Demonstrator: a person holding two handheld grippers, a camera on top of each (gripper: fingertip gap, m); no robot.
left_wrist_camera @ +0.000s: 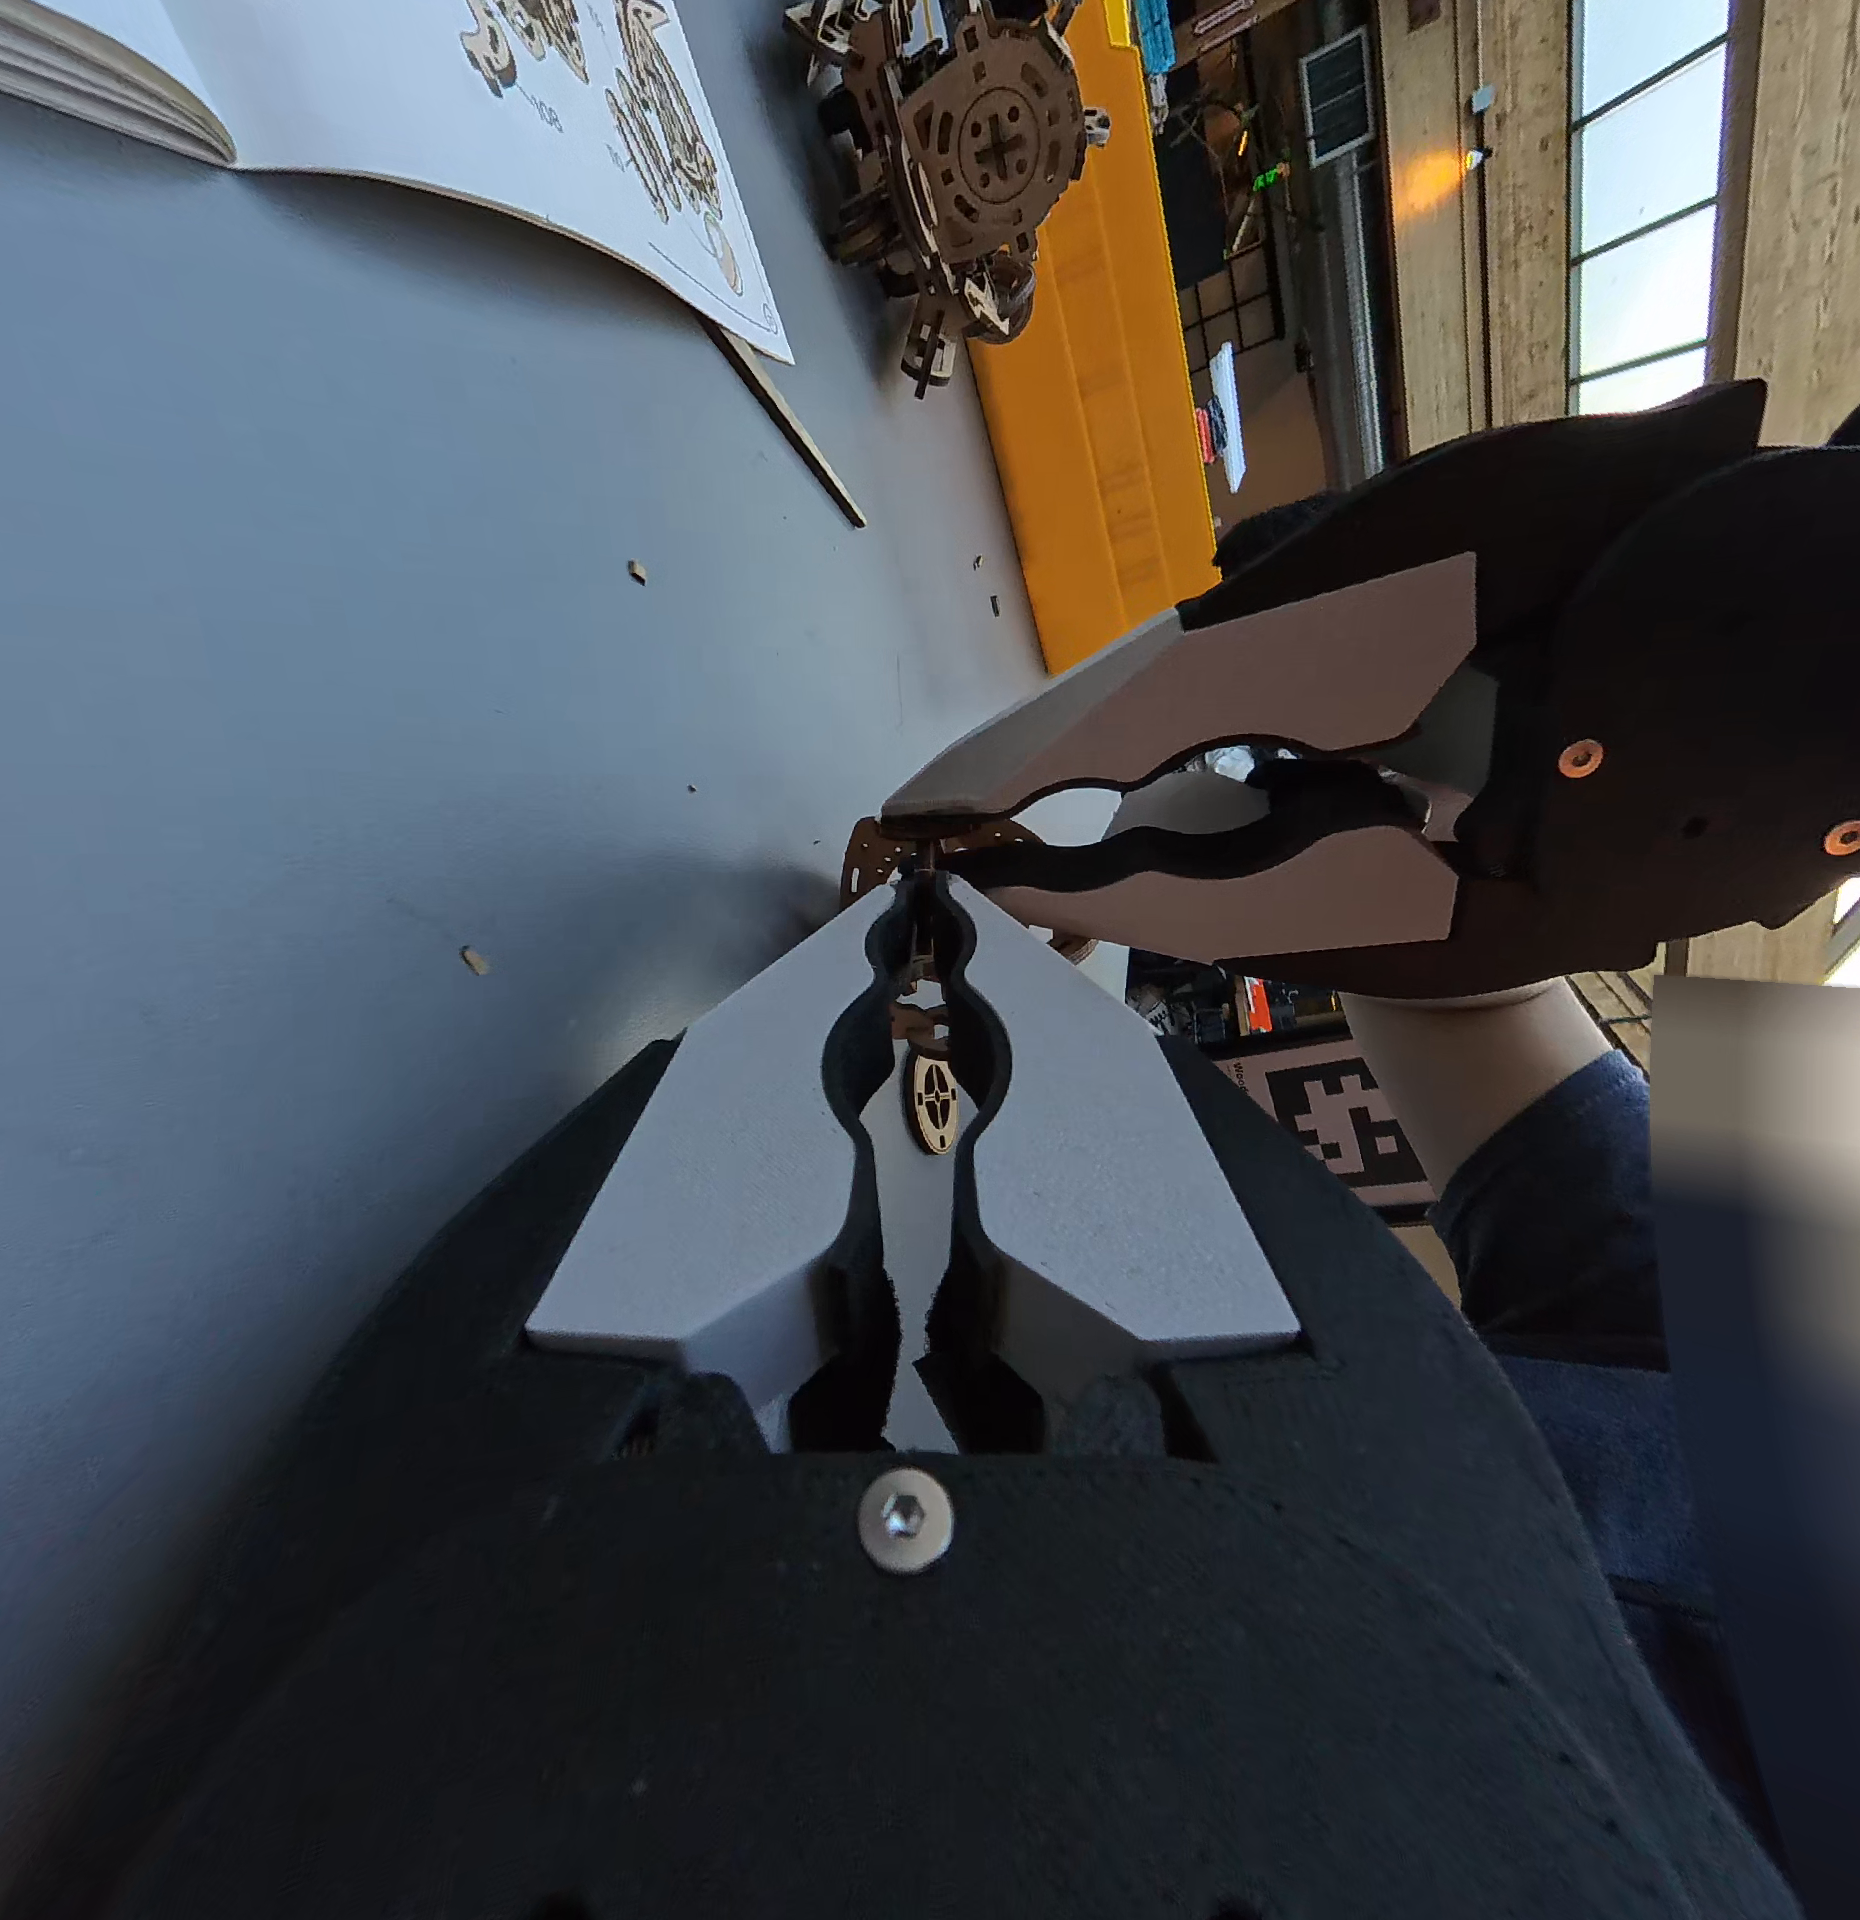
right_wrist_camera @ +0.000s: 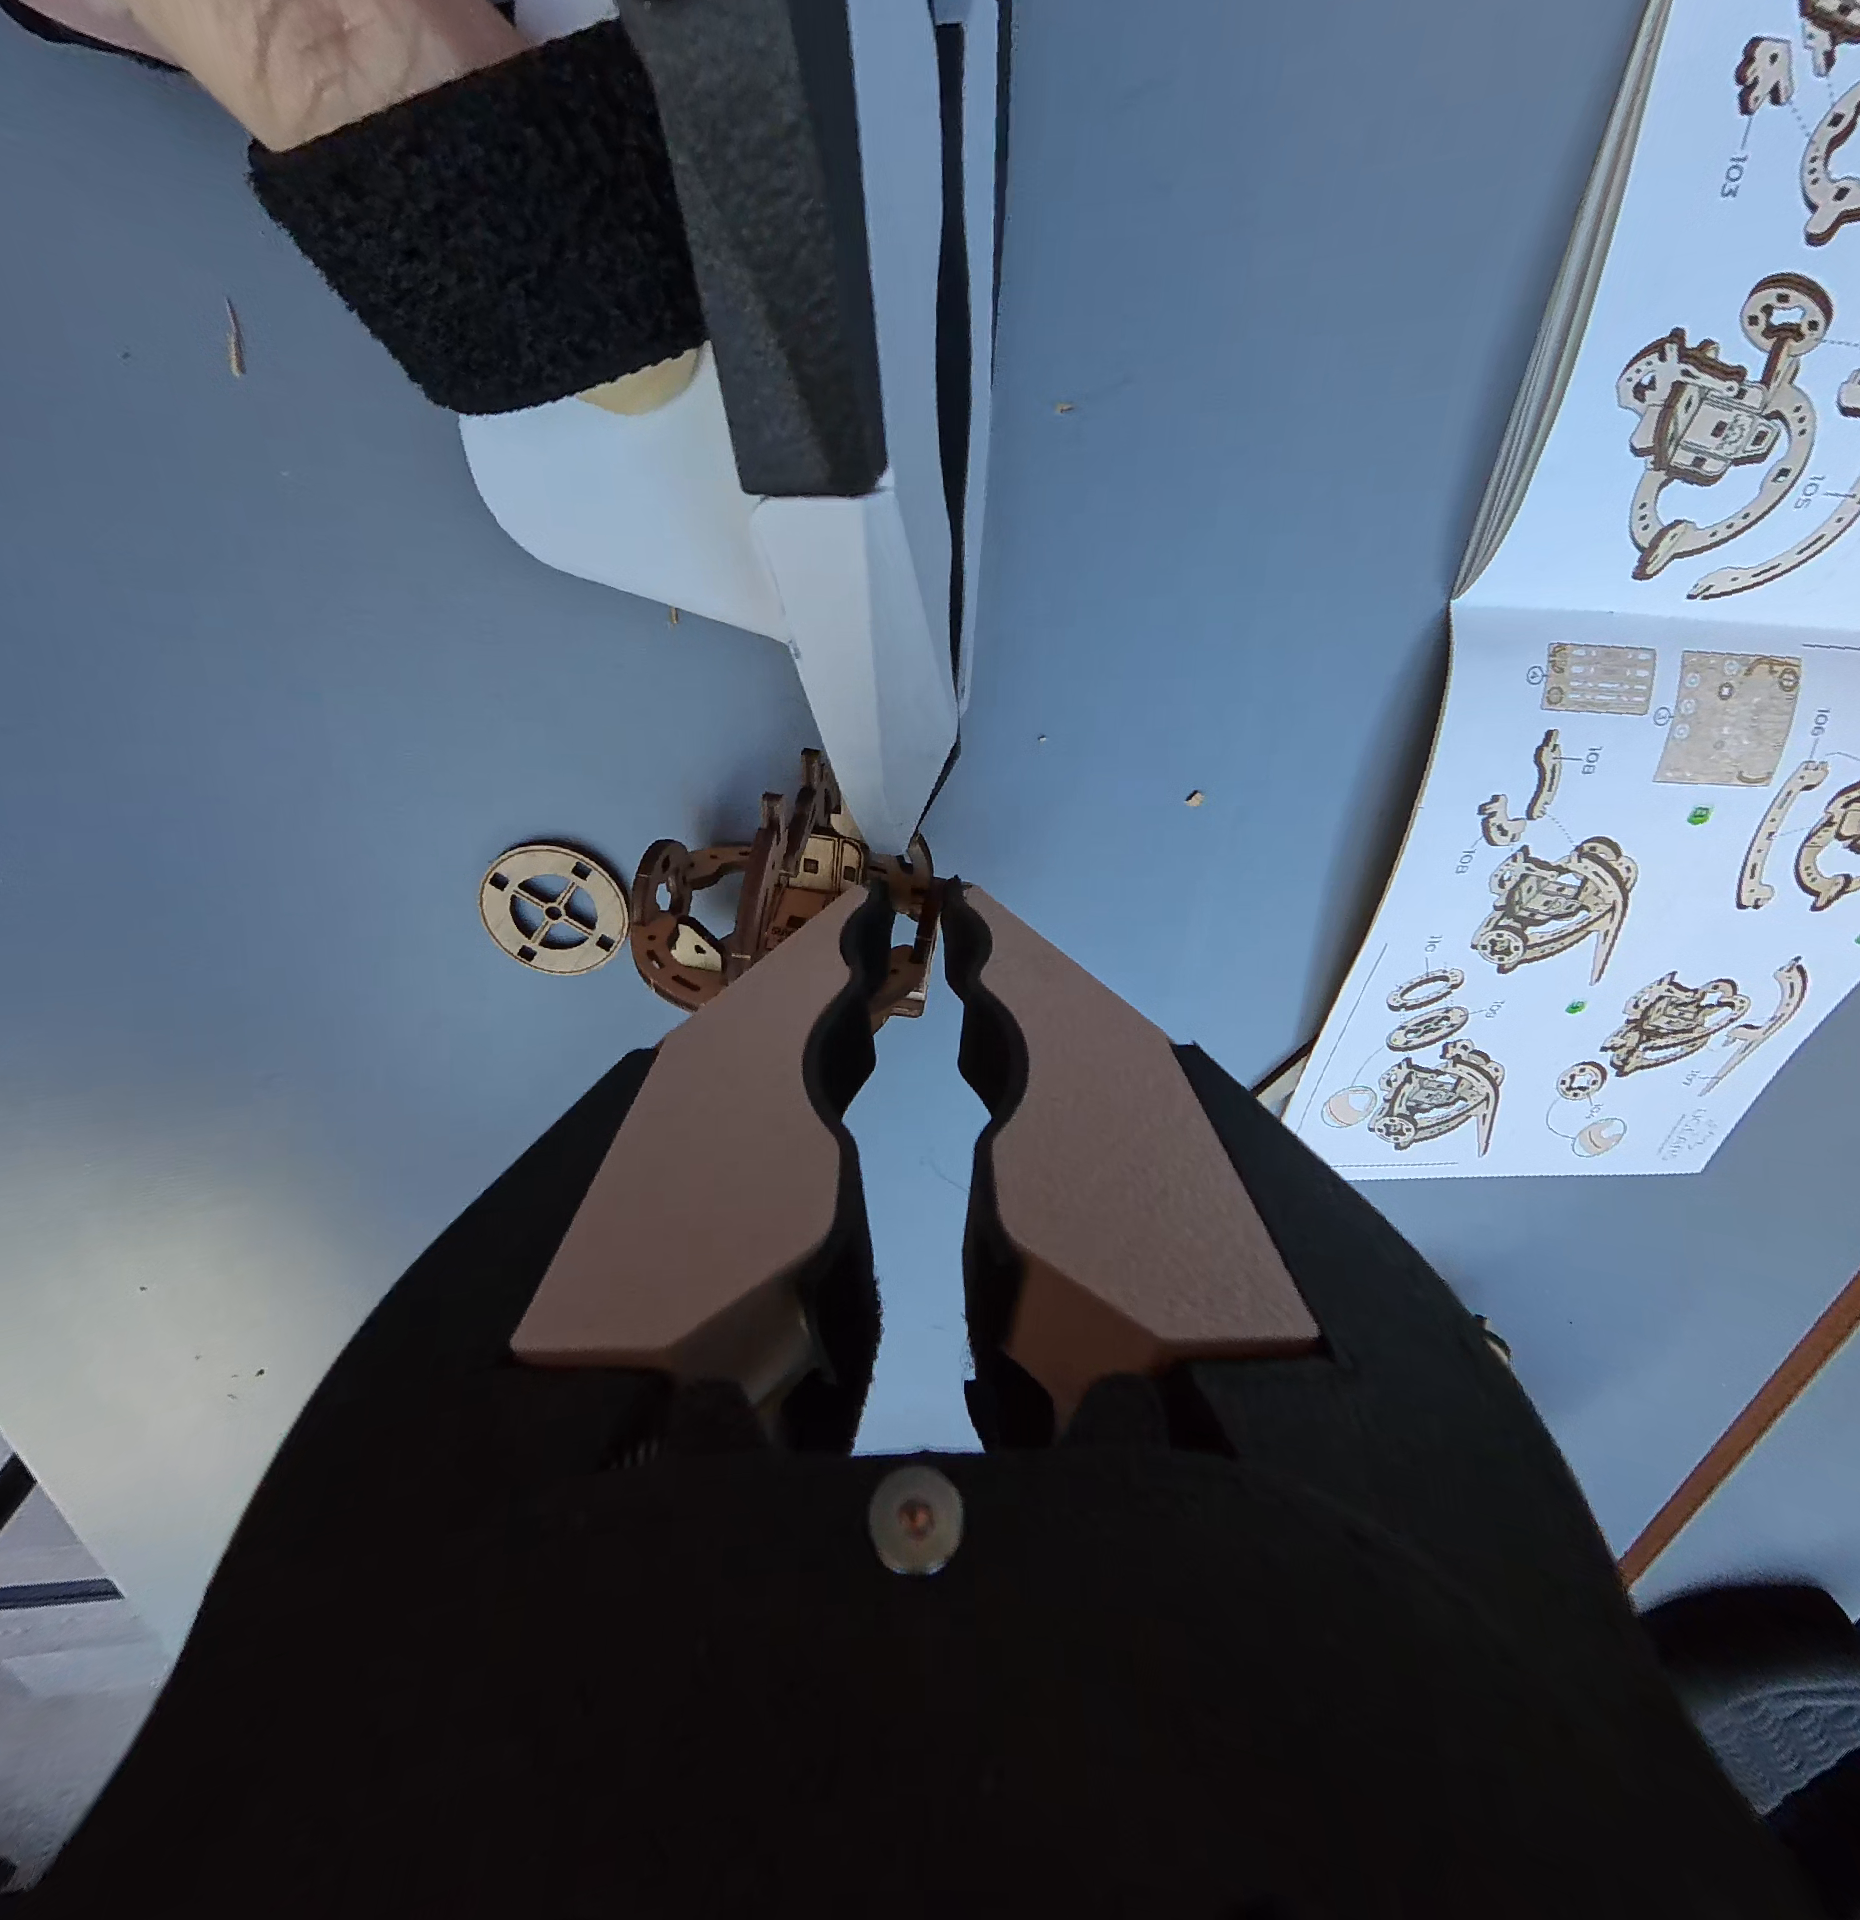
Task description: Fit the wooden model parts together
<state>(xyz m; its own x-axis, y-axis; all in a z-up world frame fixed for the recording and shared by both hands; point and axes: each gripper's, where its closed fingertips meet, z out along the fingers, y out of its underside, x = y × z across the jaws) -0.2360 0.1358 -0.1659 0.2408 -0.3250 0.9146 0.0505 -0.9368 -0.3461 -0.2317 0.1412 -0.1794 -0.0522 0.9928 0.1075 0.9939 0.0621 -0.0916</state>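
Note:
A small dark wooden sub-assembly with a curved, hole-dotted frame sits low over the grey table. My left gripper, with white fingers, is shut on a thin edge of it and enters the right wrist view from the top. My right gripper, with brown fingers, is shut on the same end of the piece, tip to tip with the left; it enters the left wrist view from the right. A loose round wooden wheel lies on the table beside the sub-assembly and shows between my left fingers.
An open instruction booklet lies to the right, also in the left wrist view. A larger built wooden model stands at the far table edge by a yellow bench. Small wood chips dot the table. Both grippers' tips are close together, under 4 cm apart. The loose round wooden wheel lies around 7 cm away from my right fingertips.

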